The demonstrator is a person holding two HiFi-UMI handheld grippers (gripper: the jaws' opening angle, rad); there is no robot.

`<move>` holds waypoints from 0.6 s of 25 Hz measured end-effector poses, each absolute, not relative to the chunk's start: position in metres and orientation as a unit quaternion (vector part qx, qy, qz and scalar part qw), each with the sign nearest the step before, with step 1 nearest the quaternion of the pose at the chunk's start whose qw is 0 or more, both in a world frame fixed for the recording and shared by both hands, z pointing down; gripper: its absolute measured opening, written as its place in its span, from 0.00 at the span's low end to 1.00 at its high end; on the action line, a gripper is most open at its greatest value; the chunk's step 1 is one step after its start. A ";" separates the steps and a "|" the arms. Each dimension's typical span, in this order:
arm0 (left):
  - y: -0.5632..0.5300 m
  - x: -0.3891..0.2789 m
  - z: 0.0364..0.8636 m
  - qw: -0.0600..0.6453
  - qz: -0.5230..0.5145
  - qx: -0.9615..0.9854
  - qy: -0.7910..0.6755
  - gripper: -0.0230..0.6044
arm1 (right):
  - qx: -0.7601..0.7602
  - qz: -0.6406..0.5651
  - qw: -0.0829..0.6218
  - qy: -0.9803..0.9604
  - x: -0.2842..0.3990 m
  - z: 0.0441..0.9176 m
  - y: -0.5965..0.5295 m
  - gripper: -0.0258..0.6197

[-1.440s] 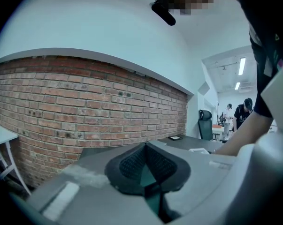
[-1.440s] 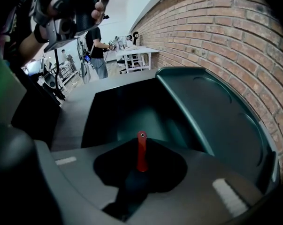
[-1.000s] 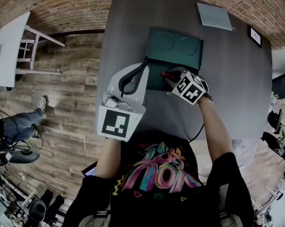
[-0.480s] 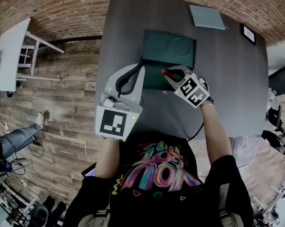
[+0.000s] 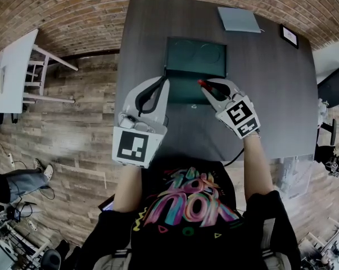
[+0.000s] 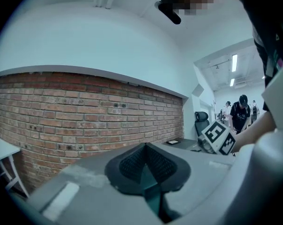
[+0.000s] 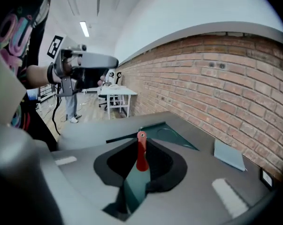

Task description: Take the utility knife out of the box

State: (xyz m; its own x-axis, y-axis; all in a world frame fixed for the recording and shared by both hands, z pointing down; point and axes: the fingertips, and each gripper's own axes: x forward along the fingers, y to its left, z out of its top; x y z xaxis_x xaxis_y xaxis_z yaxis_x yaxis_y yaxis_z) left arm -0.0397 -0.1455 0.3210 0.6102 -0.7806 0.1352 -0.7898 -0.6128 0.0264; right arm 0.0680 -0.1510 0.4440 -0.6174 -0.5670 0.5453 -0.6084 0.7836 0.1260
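A dark grey desk is standing against a brick wall, with a wood-plank floor and a white table lying off its left edge. A green box is sitting in the middle of the desk, nearer the far edge than the near one. Its lid is standing open on the far side and its tray is facing the person. The left claw is reaching in from the near left and clamping down on the box's left edge. In the left gripper view its jaws are pressing together on a thin strip of green wall. The right claw is hanging over the right part of the open tray and gripping the red utility knife. In the right gripper view the knife is standing between the dark pads, its far end pointing out past the tips, with the box lying below and beyond it. A grey-blue sheet is lying flat near the desk's far right corner. A small dark-framed item is resting just beside it, close to the right edge.
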 end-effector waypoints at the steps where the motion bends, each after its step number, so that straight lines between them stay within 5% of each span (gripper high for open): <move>1: -0.144 -0.040 0.320 0.040 0.054 0.897 -0.437 0.04 | 0.337 0.032 0.280 -0.899 0.071 0.437 -0.149 0.12; 15: -0.127 -0.030 0.304 0.026 0.031 0.912 -0.409 0.04 | 0.448 -0.012 0.161 -0.879 0.117 0.347 -0.101 0.12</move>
